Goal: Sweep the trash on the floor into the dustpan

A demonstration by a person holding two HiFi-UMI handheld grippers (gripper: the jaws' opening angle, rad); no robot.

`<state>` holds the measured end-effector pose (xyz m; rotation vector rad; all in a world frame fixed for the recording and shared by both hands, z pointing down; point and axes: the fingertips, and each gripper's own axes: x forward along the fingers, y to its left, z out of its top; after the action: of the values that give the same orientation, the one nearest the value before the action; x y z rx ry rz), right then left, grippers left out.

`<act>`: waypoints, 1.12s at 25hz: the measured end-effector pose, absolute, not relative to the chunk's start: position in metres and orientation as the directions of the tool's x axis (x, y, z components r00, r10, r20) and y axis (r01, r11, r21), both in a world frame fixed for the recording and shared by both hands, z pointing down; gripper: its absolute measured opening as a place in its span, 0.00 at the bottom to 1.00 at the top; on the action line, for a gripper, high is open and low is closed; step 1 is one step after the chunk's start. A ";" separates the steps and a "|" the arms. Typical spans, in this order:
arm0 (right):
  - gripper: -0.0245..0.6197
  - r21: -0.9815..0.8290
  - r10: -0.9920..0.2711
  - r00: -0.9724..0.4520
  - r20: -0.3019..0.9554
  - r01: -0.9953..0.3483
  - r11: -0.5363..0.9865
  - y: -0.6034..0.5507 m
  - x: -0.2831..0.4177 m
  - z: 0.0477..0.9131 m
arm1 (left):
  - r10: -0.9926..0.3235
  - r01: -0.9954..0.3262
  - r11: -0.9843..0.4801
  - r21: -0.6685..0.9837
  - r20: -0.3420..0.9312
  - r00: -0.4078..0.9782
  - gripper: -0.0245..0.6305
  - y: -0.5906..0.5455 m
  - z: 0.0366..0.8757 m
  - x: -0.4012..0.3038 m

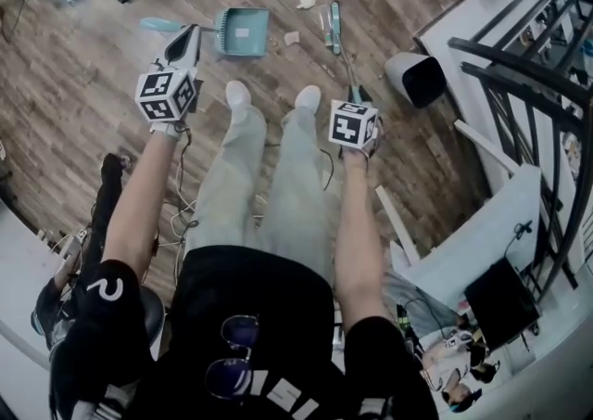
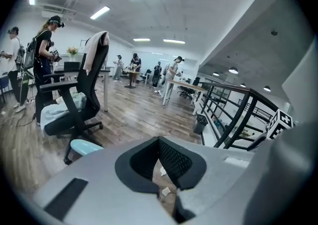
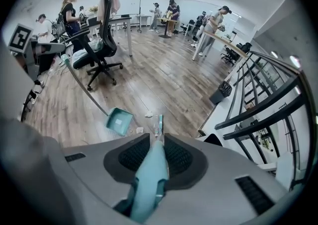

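A teal dustpan (image 1: 243,31) stands on the wood floor ahead of the person's feet; its long pole rises to a teal grip (image 1: 157,25). My left gripper (image 1: 188,36) hangs just right of that grip, jaws together on nothing, apart from the grip (image 2: 84,145). My right gripper (image 1: 355,92) is shut on the teal broom handle (image 3: 149,179). The broom head (image 1: 334,24) rests on the floor right of the dustpan (image 3: 119,121). Two crumpled paper scraps lie nearby: one (image 1: 306,1) beyond the pan, one (image 1: 291,38) between pan and broom.
A black waste bin (image 1: 417,78) stands to the right by a black railing (image 1: 528,66) and a white ledge. Cables trail on the floor behind the legs. A black office chair (image 2: 74,110), desks and several people occupy the room further off.
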<state>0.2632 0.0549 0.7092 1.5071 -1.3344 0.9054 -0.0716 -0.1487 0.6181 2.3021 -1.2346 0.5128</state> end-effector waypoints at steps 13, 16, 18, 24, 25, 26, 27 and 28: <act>0.17 0.083 -0.297 0.109 0.949 -0.992 -0.099 0.044 0.144 0.702 | -0.638 -0.827 -0.506 0.244 0.539 0.550 0.04 -0.157 0.621 -0.115; 0.17 0.072 -0.300 0.098 0.949 -0.993 -0.098 0.038 0.124 0.700 | -0.632 -0.829 -0.502 0.246 0.551 0.546 0.03 -0.160 0.626 -0.124; 0.17 0.060 -0.300 0.087 0.950 -0.993 -0.099 0.033 0.112 0.699 | -0.622 -0.831 -0.499 0.247 0.566 0.542 0.04 -0.162 0.633 -0.129; 0.17 0.034 -0.294 0.064 0.954 -0.994 -0.106 0.022 0.086 0.698 | -0.574 -0.832 -0.494 0.253 0.623 0.531 0.04 -0.163 0.656 -0.137; 0.17 0.027 -0.292 0.059 0.955 -0.993 -0.111 0.021 0.082 0.698 | -0.568 -0.833 -0.493 0.252 0.631 0.528 0.03 -0.163 0.659 -0.137; 0.17 0.019 -0.290 0.052 0.956 -0.993 -0.118 0.019 0.078 0.697 | -0.564 -0.833 -0.493 0.251 0.637 0.525 0.04 -0.163 0.662 -0.138; 0.17 0.010 -0.287 0.047 0.957 -0.992 -0.126 0.018 0.075 0.697 | -0.561 -0.834 -0.492 0.249 0.642 0.523 0.04 -0.164 0.663 -0.138; 0.17 0.005 -0.284 0.043 0.958 -0.991 -0.135 0.016 0.071 0.697 | -0.559 -0.834 -0.492 0.248 0.644 0.521 0.03 -0.164 0.664 -0.138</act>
<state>0.0715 0.0164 0.6966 1.5361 -1.3357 1.1378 -0.1378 -0.1643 0.6642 2.2218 -1.1314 0.6679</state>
